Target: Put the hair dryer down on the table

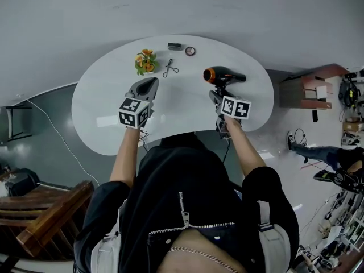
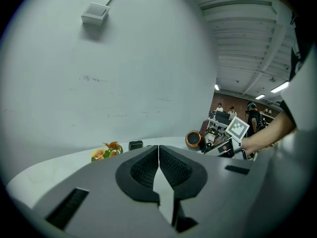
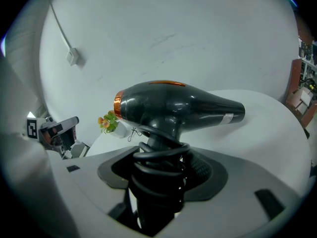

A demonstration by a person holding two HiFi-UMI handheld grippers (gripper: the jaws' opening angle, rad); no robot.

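Note:
A black hair dryer (image 1: 223,76) with an orange rear ring is held above the white table (image 1: 114,112) at its right side. My right gripper (image 1: 218,95) is shut on its handle, around which the cord is wound. In the right gripper view the hair dryer (image 3: 178,108) fills the middle, barrel pointing right, handle gripped between the jaws of the right gripper (image 3: 161,175). My left gripper (image 1: 149,85) hovers over the table's left middle, shut with nothing in it. The left gripper (image 2: 158,155) shows its pads touching, and the hair dryer (image 2: 193,139) lies to the right.
At the table's far side stand a small pot of orange flowers (image 1: 145,61), scissors (image 1: 169,68), a small black box (image 1: 174,46) and a round object (image 1: 190,51). A brown cabinet (image 1: 310,87) stands right of the table. Wooden furniture (image 1: 40,215) sits lower left.

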